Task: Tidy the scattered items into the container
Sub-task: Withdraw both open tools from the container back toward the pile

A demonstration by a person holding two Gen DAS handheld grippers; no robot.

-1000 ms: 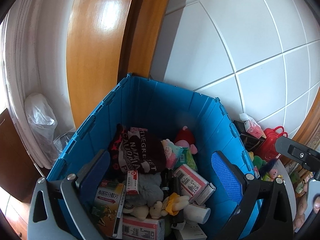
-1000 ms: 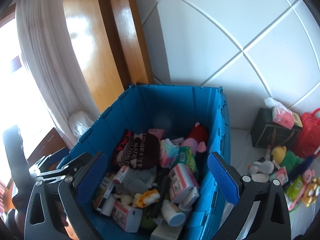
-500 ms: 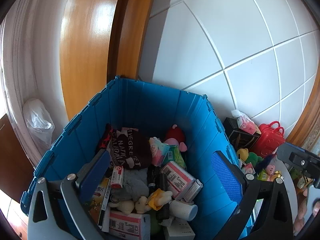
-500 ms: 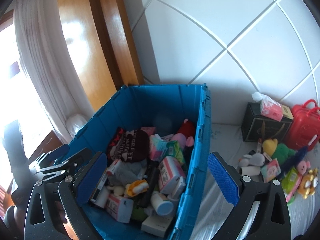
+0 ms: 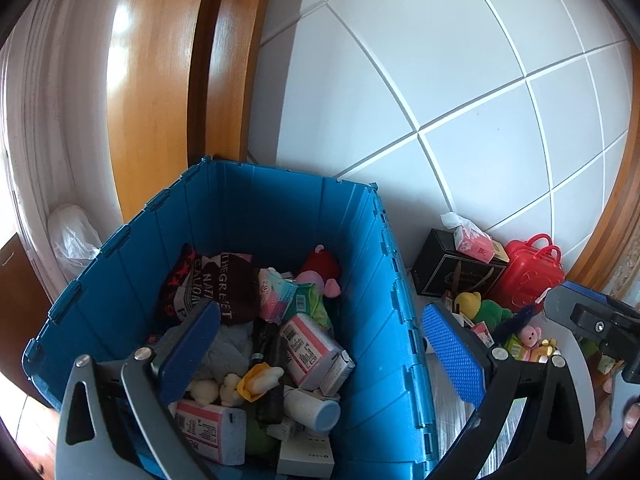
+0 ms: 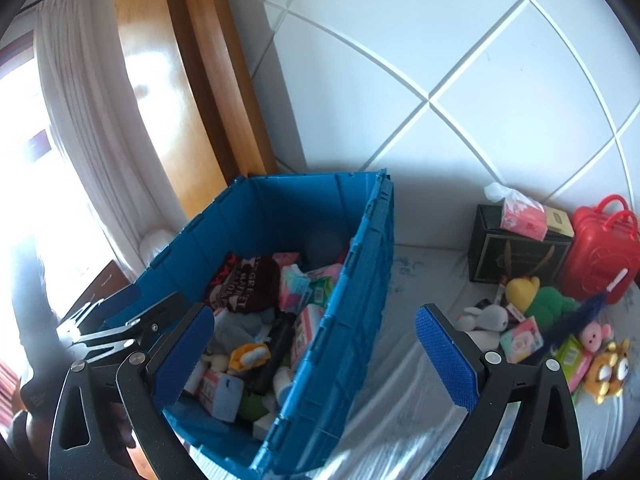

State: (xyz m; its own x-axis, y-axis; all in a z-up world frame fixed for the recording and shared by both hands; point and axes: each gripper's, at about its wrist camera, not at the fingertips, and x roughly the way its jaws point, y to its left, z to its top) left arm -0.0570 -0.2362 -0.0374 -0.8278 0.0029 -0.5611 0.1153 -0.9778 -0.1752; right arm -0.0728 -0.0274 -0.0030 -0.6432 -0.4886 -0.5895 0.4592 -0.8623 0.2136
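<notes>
Standing against the tiled wall, the blue crate (image 6: 344, 320) brims with boxes and plush; right of the crate lie scattered toys (image 6: 536, 320) beside a red case (image 6: 600, 256). Left gripper (image 5: 320, 356) and right gripper (image 6: 316, 352) both gape wide, empty

Each tool, left (image 5: 318, 354) and right (image 6: 314, 354), has two black arms with triangular cutouts, silver round screws at the joints, and blue pads (image 6: 447, 354) with a fine dotted texture; fingertips (image 5: 600, 430) of a hand show at the left view's lower right edge.
</notes>
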